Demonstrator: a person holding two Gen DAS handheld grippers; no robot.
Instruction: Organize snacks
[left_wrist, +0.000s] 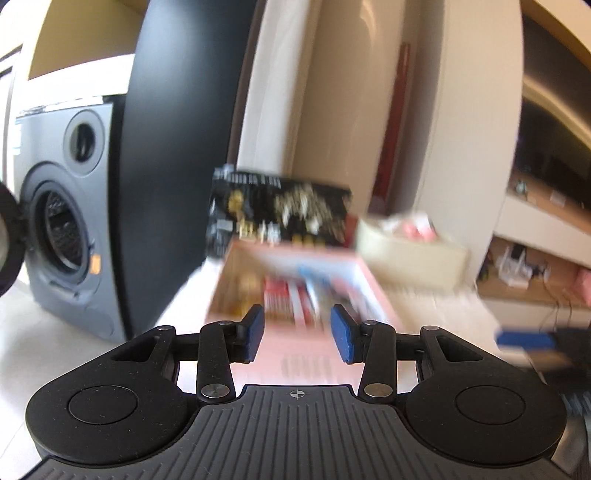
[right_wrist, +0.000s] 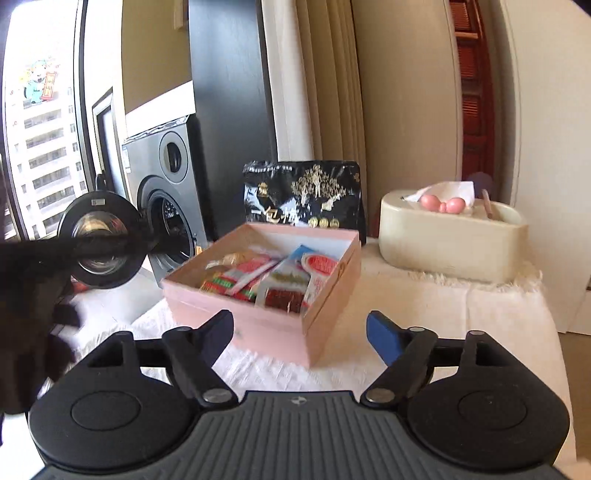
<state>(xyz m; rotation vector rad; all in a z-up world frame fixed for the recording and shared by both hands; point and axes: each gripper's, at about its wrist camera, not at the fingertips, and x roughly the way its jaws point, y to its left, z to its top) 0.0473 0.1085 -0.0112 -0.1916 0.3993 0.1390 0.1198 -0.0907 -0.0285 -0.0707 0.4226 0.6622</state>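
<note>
A pink box (right_wrist: 280, 328) sits on the white-clothed table and holds several snack packets (right_wrist: 284, 280) in red, white and gold wrappers. It shows blurred in the left wrist view (left_wrist: 236, 266) with the packets (left_wrist: 291, 295) inside. A black and gold snack bag (right_wrist: 314, 192) stands upright behind the box; it also shows in the left wrist view (left_wrist: 288, 206). My left gripper (left_wrist: 297, 334) is open and empty, just short of the box. My right gripper (right_wrist: 299, 332) is open and empty in front of the box's near corner.
A cream tissue box (right_wrist: 450, 240) with a pink bow stands at the back right of the table (right_wrist: 443, 332). A grey washing machine (right_wrist: 166, 192) with its door open is at the left, beside a black panel (right_wrist: 229, 92). Shelves (left_wrist: 535, 258) lie at the right.
</note>
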